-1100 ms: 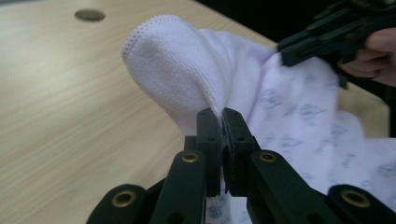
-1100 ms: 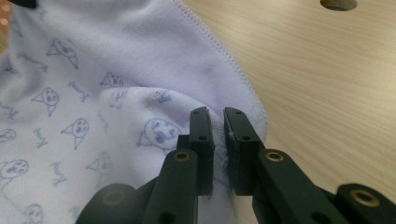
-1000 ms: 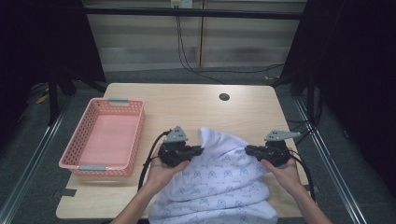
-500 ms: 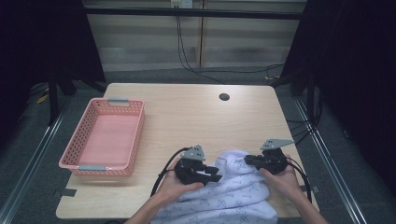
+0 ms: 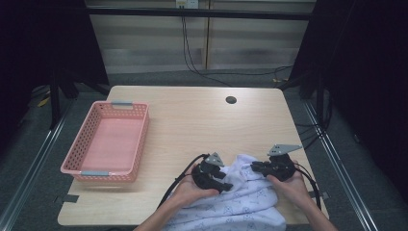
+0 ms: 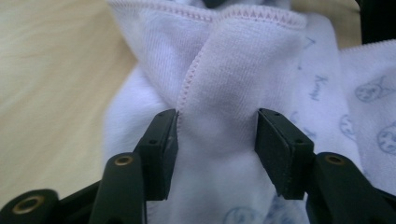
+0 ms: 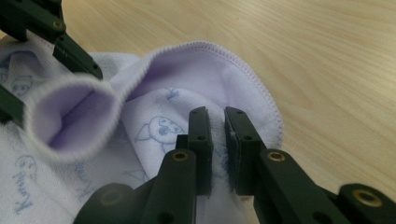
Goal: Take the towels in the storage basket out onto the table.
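The left gripper, jaws just opening, stands half open around a towel fold; the right gripper pinches its edge.

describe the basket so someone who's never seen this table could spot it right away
Start at the wooden table and look to its left side. There stands the basket, a shallow pink rectangular tray with perforated walls and grey handles at both short ends. It stands apart from the white printed towel, which is soft cloth at the near edge.
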`<control>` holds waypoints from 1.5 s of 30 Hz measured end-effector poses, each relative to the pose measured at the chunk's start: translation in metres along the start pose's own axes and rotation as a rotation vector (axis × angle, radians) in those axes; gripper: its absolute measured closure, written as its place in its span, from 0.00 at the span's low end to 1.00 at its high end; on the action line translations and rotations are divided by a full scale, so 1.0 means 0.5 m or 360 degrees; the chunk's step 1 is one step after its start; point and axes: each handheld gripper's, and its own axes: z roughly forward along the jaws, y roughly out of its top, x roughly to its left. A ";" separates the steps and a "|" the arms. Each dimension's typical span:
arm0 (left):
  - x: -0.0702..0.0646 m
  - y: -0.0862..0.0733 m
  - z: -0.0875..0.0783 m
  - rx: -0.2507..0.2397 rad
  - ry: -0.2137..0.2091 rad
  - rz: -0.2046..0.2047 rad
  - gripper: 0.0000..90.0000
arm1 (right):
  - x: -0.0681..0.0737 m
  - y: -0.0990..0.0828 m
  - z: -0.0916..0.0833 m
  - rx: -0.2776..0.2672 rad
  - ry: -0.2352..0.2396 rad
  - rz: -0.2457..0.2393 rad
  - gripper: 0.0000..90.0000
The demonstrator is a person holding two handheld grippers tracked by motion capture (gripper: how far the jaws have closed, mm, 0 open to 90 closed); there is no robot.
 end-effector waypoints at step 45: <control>0.082 -0.126 -0.252 -0.0340 0.0437 -0.0277 0.94 | 0.150 0.008 0.007 -0.0019 0.0362 -0.0203 0.85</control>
